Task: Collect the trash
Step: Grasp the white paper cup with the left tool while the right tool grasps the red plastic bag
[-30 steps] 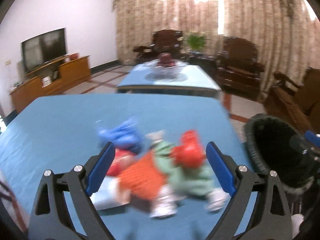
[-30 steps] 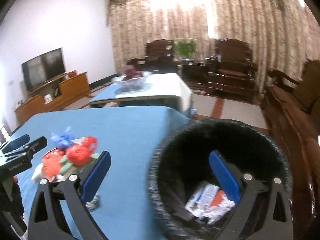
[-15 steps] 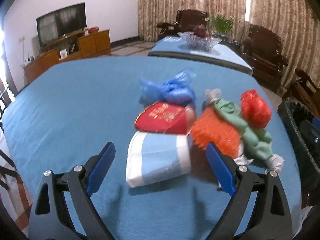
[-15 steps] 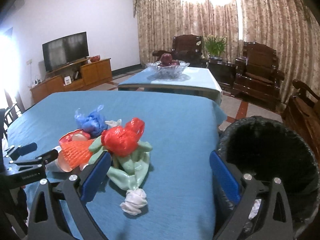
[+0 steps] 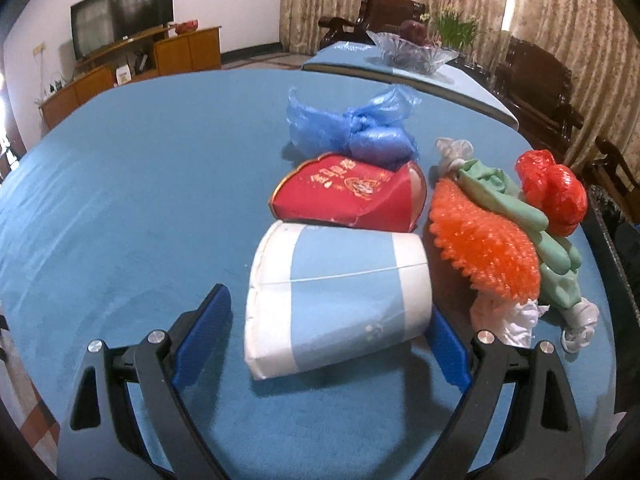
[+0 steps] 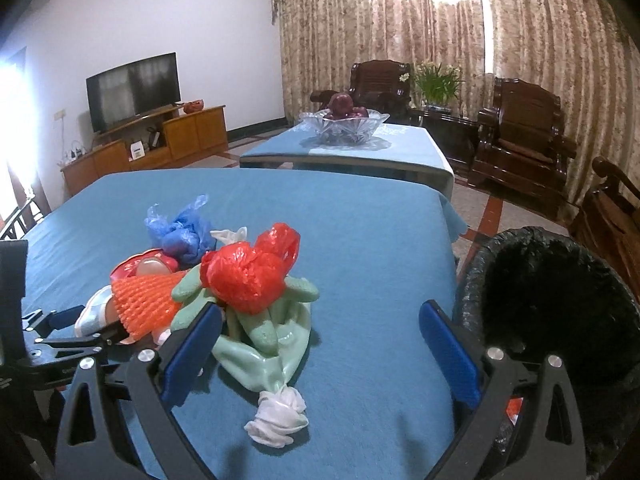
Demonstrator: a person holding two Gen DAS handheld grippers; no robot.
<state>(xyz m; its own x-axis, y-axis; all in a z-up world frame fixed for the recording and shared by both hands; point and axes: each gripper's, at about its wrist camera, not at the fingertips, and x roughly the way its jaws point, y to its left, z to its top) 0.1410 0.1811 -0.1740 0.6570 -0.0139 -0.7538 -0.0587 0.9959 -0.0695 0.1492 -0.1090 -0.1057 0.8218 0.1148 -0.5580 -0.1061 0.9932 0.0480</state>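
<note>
While my left claw (image 5: 326, 334) hangs low, spread wide around the crushed blue-and-white cup (image 5: 338, 300) lying on the table (image 5: 120, 208), my right claw (image 6: 320, 350) hovers agape between green glove (image 6: 264, 332) and bin (image 6: 560, 300).

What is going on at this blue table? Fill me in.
A person holding a gripper in each hand is clearing trash into the black-lined bin at the table's edge. The left gripper is open, its fingers on either side of a flattened white and light-blue paper cup, not yet closed on it. The right gripper is open and empty, near the green glove. A red paper cup, blue bag, red bag and orange foam net lie on the table.
</note>
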